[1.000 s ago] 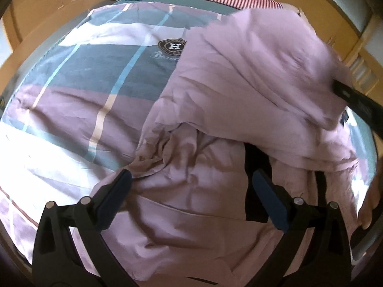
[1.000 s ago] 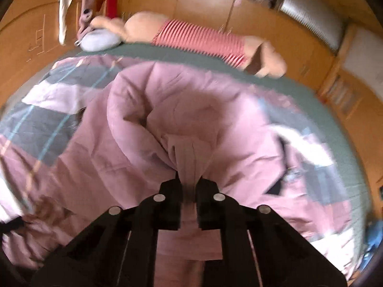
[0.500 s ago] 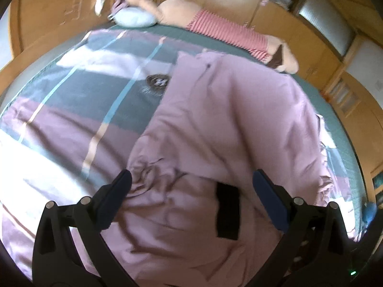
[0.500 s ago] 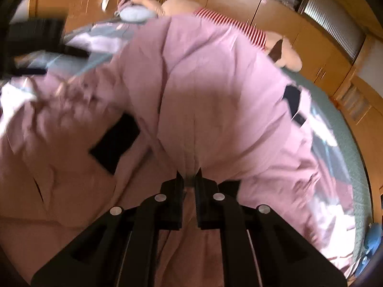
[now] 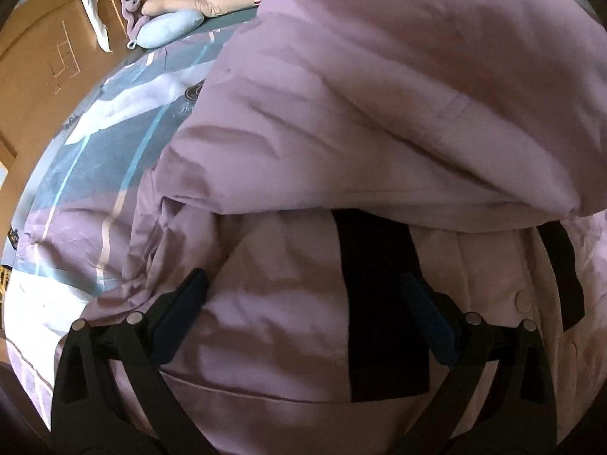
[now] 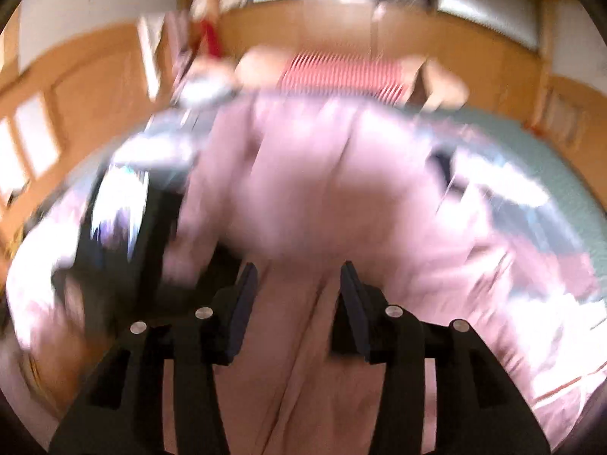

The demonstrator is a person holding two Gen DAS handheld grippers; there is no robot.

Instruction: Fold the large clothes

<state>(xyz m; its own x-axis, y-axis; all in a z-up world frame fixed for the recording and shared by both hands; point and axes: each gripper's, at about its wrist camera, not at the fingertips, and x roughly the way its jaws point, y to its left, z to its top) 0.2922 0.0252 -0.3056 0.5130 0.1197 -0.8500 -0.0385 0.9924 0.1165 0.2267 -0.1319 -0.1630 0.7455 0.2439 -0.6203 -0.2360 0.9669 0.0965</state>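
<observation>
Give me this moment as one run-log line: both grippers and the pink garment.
left gripper: open, over garment | right gripper: open, view blurred | pink garment: folded over itself on bed | fold: incomplete

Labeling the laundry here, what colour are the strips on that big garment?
Black strips on a dusty pink garment, clearest in the left wrist view.

The right gripper [image 6: 297, 303] hangs over the pink garment [image 6: 315, 197] with its jaws parted, a strip of pink cloth running up between them (whether either pad touches it, the motion blur hides). The garment lies mounded on the bed [image 6: 550, 159], whose green cover shows at the right. Something black [image 6: 114, 235] sits at the left against the cloth, possibly the other tool. Beyond, a striped plush toy [image 6: 341, 74] lies before the wooden wall panelling [image 6: 95, 87].
</observation>
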